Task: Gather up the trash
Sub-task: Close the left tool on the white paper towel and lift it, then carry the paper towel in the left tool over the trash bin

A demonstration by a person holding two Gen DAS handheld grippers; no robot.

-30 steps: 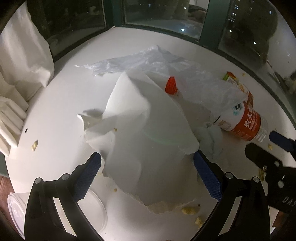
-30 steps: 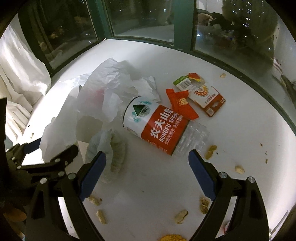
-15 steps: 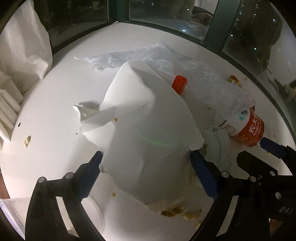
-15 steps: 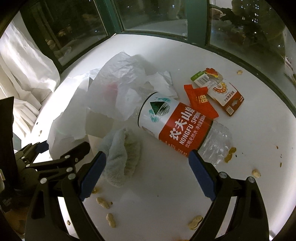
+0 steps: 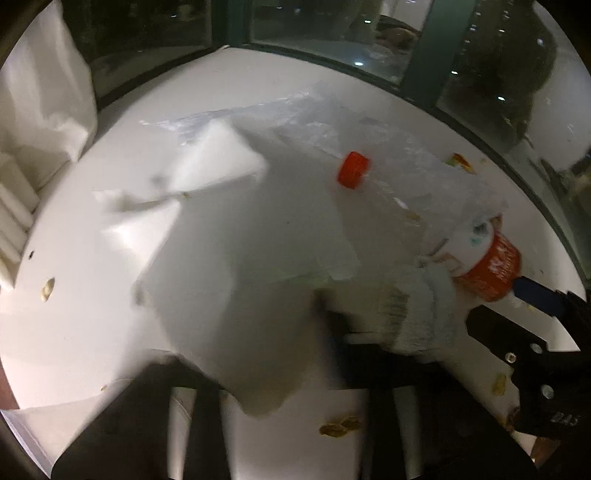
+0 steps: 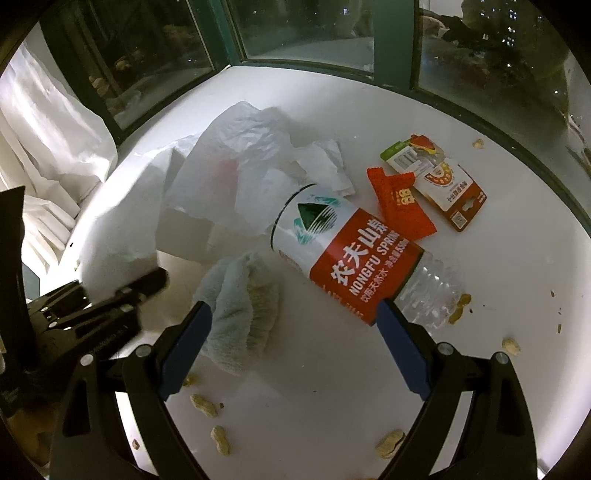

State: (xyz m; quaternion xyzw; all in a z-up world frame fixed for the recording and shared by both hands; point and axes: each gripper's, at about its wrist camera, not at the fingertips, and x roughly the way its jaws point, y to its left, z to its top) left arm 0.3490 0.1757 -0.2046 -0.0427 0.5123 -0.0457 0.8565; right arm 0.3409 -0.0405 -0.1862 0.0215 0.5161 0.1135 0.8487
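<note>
A large white paper sheet lies crumpled on the white table, and my left gripper has its fingers closed in under its near edge; the pads are hidden by the sheet. A plastic water bottle with a red-and-white label lies on its side, its neck under a thin clear plastic bag. Its red cap shows in the left wrist view. A crumpled tissue lies by the bottle. My right gripper is open, its blue fingers astride the tissue and the bottle's base.
Red and orange snack wrappers lie beyond the bottle. Peanut shells are scattered at the near side. White folded cloth stands at the left. Dark windows with green frames ring the table's far edge.
My left gripper has closed in on the near edge of the paper sheet and the view has blurred. My right gripper has moved forward, closer to the bottle and tissue.
</note>
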